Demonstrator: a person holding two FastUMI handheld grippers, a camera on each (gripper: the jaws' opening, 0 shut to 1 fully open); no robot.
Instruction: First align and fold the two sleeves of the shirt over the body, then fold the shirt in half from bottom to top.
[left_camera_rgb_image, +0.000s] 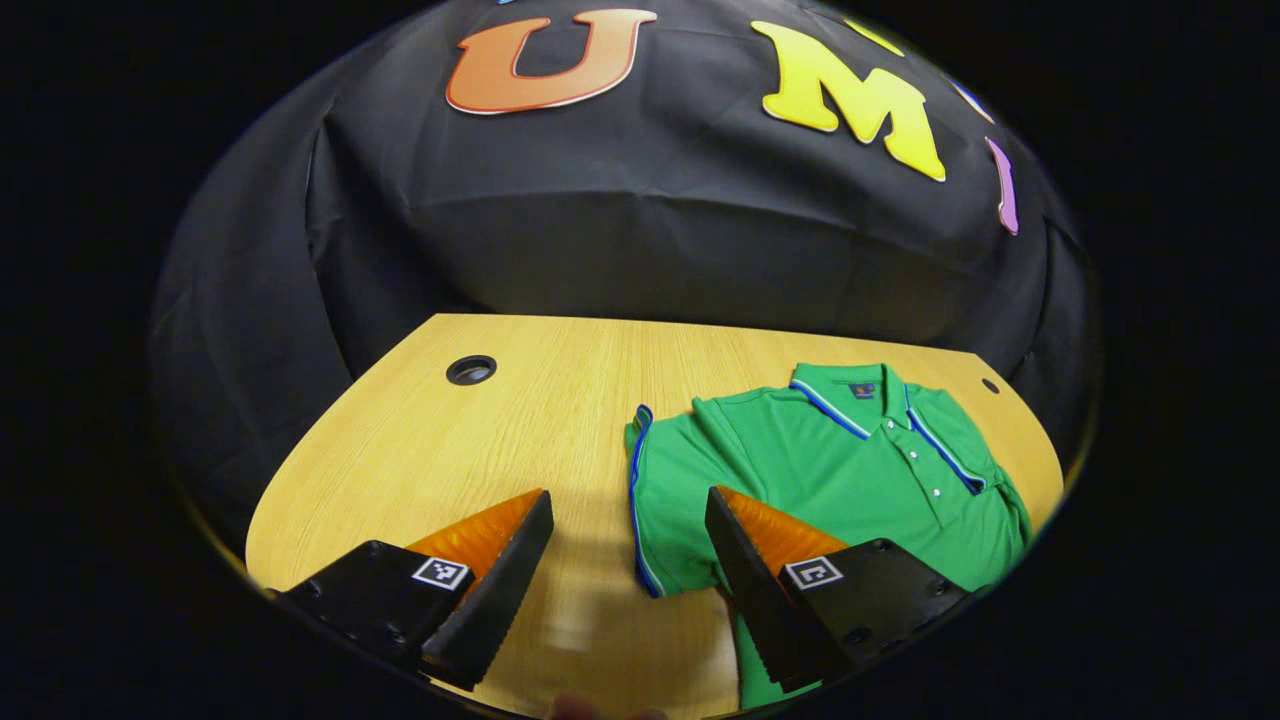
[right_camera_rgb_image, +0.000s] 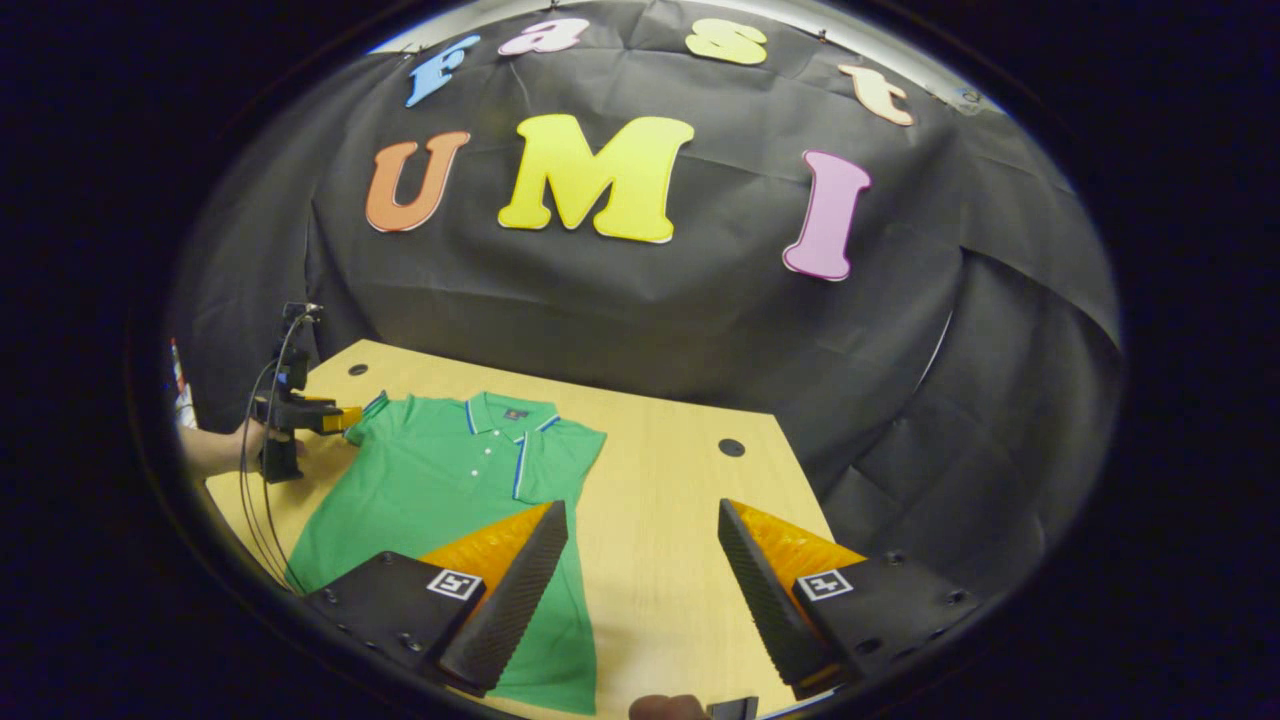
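Note:
A green polo shirt (left_camera_rgb_image: 850, 470) with blue-and-white trim lies face up on the wooden table (left_camera_rgb_image: 480, 440), collar toward the wall. One sleeve (left_camera_rgb_image: 665, 500) lies spread out flat, its trimmed hem toward bare wood. My left gripper (left_camera_rgb_image: 628, 495) is open astride that hem, one finger over the shirt and one over the table. In the right gripper view the other sleeve (right_camera_rgb_image: 560, 450) lies folded over the shirt (right_camera_rgb_image: 440, 490). My right gripper (right_camera_rgb_image: 641, 505) is open above the table, just right of the shirt's lower body. The left gripper (right_camera_rgb_image: 345, 418) sits at the far sleeve.
The table (right_camera_rgb_image: 660, 470) has a round cable hole (left_camera_rgb_image: 471, 369) near its back edge and another (right_camera_rgb_image: 731, 447) right of the shirt. A hand (right_camera_rgb_image: 215, 450) holds the left gripper, with cables (right_camera_rgb_image: 265, 500) trailing down. Black cloth walls close in behind.

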